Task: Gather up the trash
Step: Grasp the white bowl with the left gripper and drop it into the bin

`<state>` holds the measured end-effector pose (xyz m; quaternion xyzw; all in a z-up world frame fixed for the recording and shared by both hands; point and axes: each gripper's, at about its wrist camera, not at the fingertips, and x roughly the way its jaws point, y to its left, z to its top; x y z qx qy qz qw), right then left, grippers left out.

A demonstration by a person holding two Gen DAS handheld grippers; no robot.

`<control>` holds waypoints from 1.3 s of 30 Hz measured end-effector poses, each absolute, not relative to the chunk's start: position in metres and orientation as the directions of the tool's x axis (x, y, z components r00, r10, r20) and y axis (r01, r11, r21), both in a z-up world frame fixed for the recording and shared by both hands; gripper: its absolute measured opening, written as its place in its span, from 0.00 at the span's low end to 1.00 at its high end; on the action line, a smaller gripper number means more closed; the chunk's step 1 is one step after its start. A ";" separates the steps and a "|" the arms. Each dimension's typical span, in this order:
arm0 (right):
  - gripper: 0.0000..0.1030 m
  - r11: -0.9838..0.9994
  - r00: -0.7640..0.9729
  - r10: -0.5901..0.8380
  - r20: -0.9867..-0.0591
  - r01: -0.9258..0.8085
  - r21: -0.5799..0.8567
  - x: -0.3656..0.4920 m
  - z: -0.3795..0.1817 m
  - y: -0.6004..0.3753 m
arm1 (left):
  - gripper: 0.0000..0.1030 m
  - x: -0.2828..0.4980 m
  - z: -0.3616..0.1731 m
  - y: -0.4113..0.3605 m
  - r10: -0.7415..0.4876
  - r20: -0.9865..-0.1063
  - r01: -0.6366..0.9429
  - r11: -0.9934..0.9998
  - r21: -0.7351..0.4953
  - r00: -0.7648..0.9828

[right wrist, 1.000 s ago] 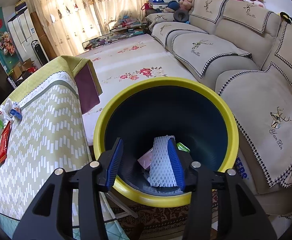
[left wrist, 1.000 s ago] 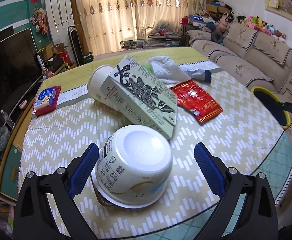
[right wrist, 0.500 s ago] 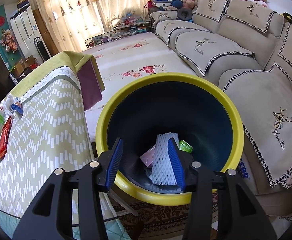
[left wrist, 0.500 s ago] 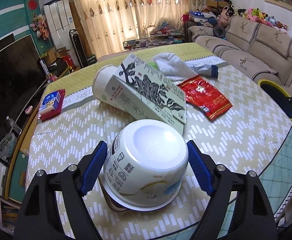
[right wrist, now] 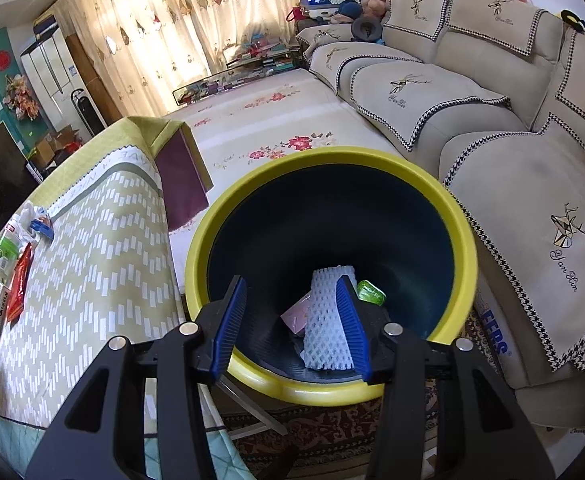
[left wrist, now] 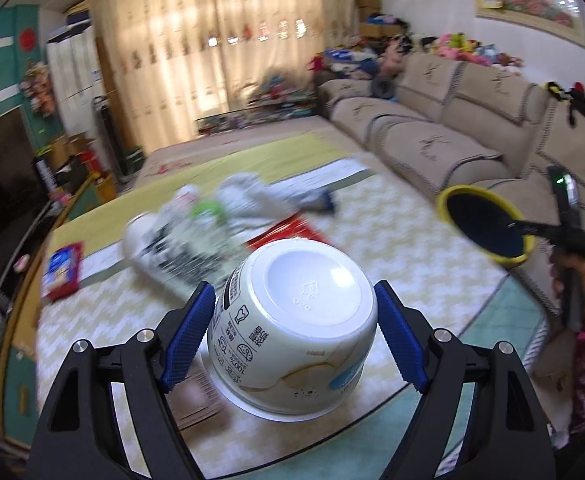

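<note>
My left gripper (left wrist: pixel 292 336) is shut on an upturned white noodle bowl (left wrist: pixel 296 324) and holds it above the table (left wrist: pixel 412 260), with a blue pad on each side. A black-and-white carton (left wrist: pixel 176 256), a red wrapper (left wrist: pixel 280 236) and a white cloth (left wrist: pixel 252 196) lie blurred behind it. The yellow-rimmed dark bin (left wrist: pixel 488 232) shows at the right. My right gripper (right wrist: pixel 290 330) is open and empty above the bin (right wrist: pixel 332 264), which holds a white foam net (right wrist: pixel 326 320), a pink scrap (right wrist: pixel 297 314) and a green packet (right wrist: pixel 370 292).
A beige sofa (right wrist: pixel 492 120) stands right of the bin. The table's edge (right wrist: pixel 168 248) is left of it, with trash (right wrist: pixel 16 280) at its far side. A red and blue packet (left wrist: pixel 62 270) lies at the table's left. My right hand (left wrist: pixel 576 276) shows by the bin.
My left gripper has closed on the bowl and lifted it, swinging right so the table trash blurs. The right gripper has stayed open over the bin, shifting slightly.
</note>
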<state>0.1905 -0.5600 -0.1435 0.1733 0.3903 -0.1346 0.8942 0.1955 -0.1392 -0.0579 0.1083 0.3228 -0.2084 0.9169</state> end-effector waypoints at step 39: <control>0.52 0.813 0.678 -0.197 -0.708 0.516 0.268 0.105 -0.131 -0.638 | 0.85 0.282 -0.132 -0.529 -0.540 -0.765 0.805 0.592 -0.048 0.351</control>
